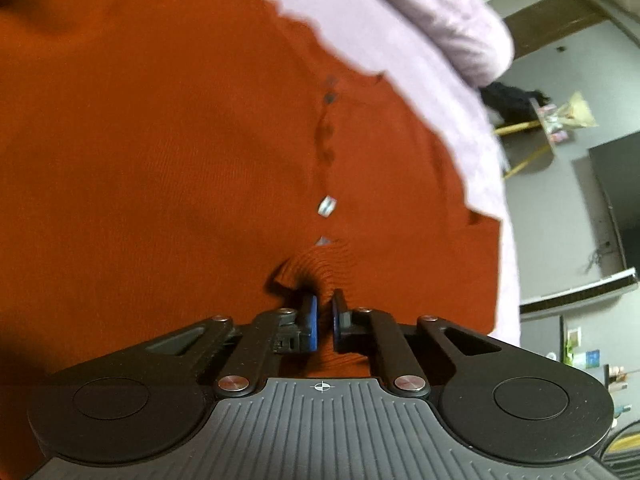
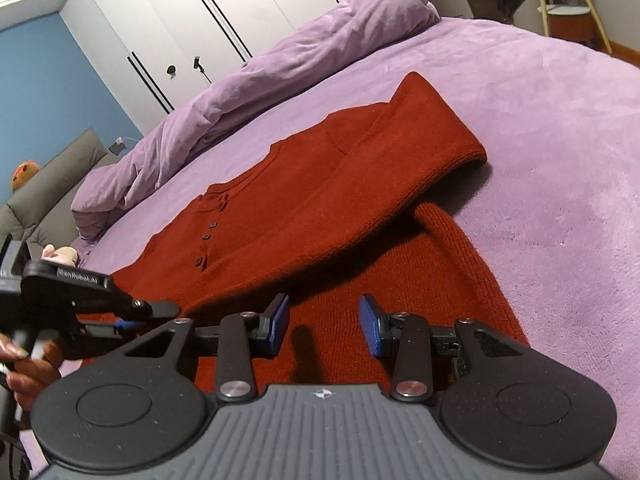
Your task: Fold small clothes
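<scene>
A rust-red knitted cardigan (image 2: 304,200) with a row of small buttons (image 2: 206,236) lies spread on the purple bedspread (image 2: 540,140). One sleeve (image 2: 432,132) is folded across the body. In the left wrist view the cardigan (image 1: 160,140) fills the frame. My left gripper (image 1: 325,312) is shut on a pinch of its knit just below the buttons (image 1: 327,205). It also shows in the right wrist view (image 2: 128,324), low at the left. My right gripper (image 2: 324,320) is open and empty, just above the cardigan's lower part.
A bunched purple duvet (image 2: 280,60) lies along the far side of the bed. White wardrobe doors (image 2: 200,12) stand behind it. A grey headboard (image 2: 48,184) is at the left. A wooden stand (image 2: 568,12) is beyond the bed's right edge.
</scene>
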`<state>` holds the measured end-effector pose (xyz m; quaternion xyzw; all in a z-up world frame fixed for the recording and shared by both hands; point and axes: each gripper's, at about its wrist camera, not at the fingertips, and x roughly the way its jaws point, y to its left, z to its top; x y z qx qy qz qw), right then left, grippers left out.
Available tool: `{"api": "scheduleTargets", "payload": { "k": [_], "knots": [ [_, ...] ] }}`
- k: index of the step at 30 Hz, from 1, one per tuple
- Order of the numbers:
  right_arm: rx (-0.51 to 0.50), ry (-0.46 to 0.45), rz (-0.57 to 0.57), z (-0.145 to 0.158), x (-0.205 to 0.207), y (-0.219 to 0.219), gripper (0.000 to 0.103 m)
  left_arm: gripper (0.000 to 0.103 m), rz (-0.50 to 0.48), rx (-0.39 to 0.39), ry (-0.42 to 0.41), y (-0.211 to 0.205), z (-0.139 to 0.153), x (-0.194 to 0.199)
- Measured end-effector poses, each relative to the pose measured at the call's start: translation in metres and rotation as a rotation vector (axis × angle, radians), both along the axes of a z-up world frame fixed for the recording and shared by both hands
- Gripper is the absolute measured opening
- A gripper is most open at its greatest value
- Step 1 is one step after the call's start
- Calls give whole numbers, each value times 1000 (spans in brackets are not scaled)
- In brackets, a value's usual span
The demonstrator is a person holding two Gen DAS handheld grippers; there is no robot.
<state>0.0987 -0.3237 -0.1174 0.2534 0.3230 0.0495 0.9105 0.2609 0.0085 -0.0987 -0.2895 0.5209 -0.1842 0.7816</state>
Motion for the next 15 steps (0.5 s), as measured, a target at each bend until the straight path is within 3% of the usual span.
{"api": "scheduleTargets", "payload": {
  "k": [4,5,8,10,12,15],
  "knots": [
    [-32,1,3,2,1,1,38,8,-4,119,-189,6,45,-3],
    [-46,2,-1,3,1,1,38,8,3,178,-248,8,57,-4],
    [-153,5,-37,7,2,3,37,8,32,455,-442,12,88,-4],
    [-244,14,-74,10,6,5,37,8,40,575,-495,14,92,-1],
    [-259,25,-84,13,10,3,37,8,33,593,-495,22,88,5],
    [-189,7,-76,22,21,-5,45,8,49,547,-450,34,78,15]
  ]
}}
